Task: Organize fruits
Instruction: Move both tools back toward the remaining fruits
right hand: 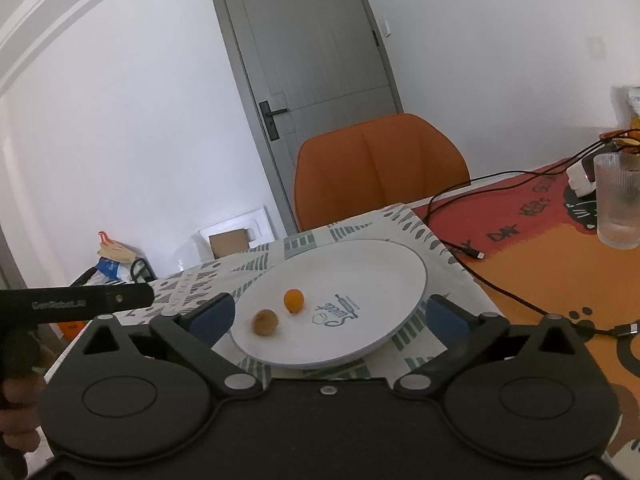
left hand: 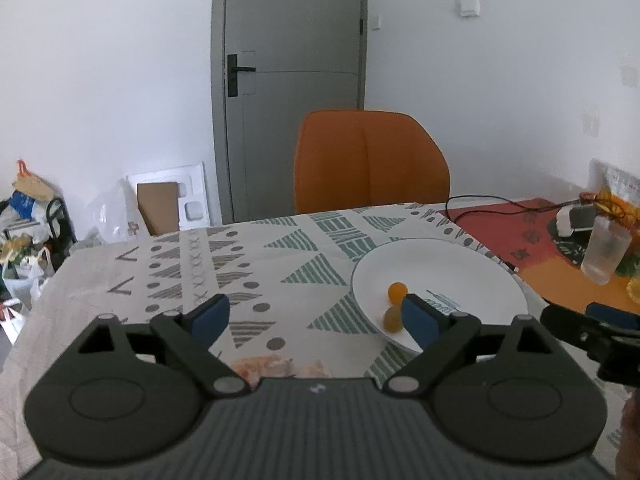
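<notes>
A white plate (right hand: 360, 264) with a thin grey rim lies flat on the patterned cloth, in the lower middle of the right wrist frame and at the lower right of the left wrist frame. Blue print on it shows a rolling pin and the word "Sweet". Two small round fruits sit on it, left of the print. The bright orange fruit (right hand: 293, 300) is smooth and lies nearer the plate's middle. The duller brownish fruit (right hand: 265, 322) lies just beside it, down and to the left, close to the rim; the two are slightly apart.
</notes>
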Demonstrator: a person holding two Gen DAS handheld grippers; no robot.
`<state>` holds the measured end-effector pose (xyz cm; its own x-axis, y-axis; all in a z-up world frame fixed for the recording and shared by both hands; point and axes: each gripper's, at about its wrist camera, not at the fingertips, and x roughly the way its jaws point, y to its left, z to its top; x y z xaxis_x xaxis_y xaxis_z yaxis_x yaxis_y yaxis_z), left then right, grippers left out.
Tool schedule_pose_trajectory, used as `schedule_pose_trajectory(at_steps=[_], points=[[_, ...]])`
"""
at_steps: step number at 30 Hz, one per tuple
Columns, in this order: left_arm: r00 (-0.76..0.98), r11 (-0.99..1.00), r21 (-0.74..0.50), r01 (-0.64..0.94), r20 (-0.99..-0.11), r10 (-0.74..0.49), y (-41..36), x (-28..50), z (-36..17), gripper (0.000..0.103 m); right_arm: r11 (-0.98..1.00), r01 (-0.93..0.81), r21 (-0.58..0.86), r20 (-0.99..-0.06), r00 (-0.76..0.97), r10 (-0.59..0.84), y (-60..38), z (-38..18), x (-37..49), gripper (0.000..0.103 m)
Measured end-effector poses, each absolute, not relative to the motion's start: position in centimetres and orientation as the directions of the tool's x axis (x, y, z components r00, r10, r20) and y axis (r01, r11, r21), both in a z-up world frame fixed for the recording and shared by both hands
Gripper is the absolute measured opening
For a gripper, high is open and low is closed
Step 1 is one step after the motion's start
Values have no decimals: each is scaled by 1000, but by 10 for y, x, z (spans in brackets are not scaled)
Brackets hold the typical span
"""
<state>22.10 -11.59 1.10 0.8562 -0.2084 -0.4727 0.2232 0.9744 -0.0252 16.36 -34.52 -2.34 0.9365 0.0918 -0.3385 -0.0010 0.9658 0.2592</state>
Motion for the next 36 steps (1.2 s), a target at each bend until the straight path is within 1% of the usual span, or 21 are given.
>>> schedule_pose_trajectory(at_steps=[5, 18, 31, 36], points=[[879, 978, -30, 208, -433, -201, -106, 206, 15, 99, 964, 1, 265, -341, 936, 93, -342, -21, 160, 103], [899, 990, -33, 139, -415, -140, -76, 174, 21, 100, 967, -68, 247, -309, 940, 145, -323, -13, 147, 103], [899, 998, -42, 42, -434, -56, -33, 148, 17, 100, 966, -135, 222, -316, 927, 202, -290, -10, 144, 103], [896, 999, -41, -6, -443, -13, -11, 141, 15, 100, 960, -159, 231, -337, 912, 232, -277, -14, 147, 103]])
